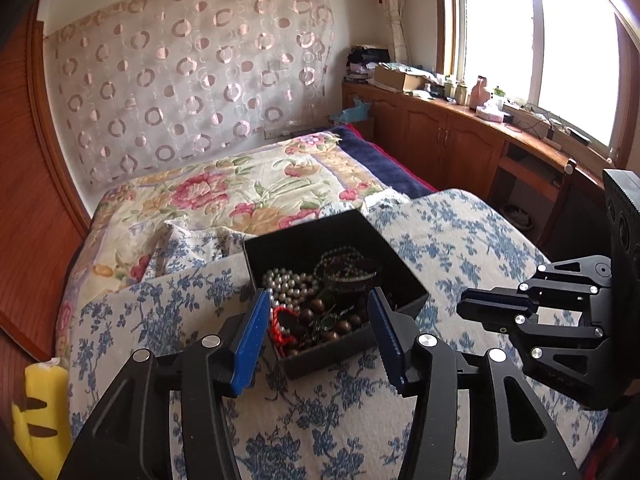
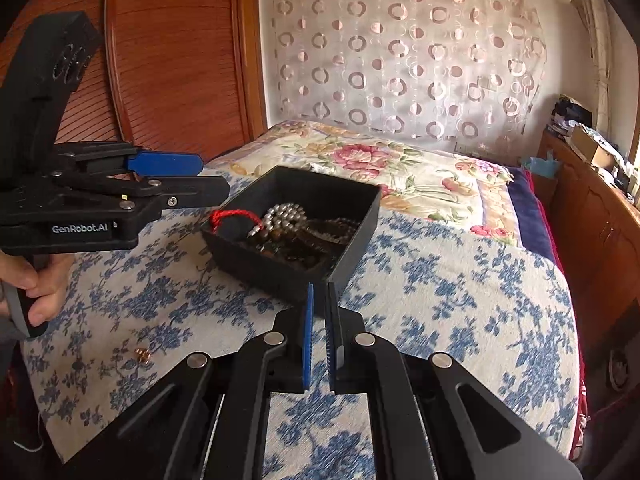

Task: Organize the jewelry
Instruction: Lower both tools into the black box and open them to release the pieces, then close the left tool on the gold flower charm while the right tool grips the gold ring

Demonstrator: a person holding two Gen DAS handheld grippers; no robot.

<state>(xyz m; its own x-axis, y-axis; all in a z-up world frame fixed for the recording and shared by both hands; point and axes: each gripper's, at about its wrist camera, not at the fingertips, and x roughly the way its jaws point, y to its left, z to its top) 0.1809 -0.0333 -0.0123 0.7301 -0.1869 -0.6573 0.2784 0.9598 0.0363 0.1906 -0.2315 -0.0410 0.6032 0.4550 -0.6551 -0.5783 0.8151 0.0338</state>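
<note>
Bed [image 2: 460, 280] under a blue-flowered cover, black box [image 1: 404, 288] resting on it, heaped with pearl beads [image 1: 286, 286], brown beads and red cord [image 2: 232, 216]. Left gripper [image 1: 318, 312] spread wide over the box, empty. Right gripper [image 2: 318, 332] nearly closed, pinching nothing, beside the box corner. Small gold piece [image 2: 141, 354] loose on the cover.

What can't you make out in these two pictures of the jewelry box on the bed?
- Box bottom: both views, buried under pearl beads and dark beads.
- Red cord: right wrist view, where it ends is hidden in the pile.
- Small gold item on the blue cloth: right wrist view, too small to identify.
- Windowsill clutter: left wrist view, washed out by glare.
</note>
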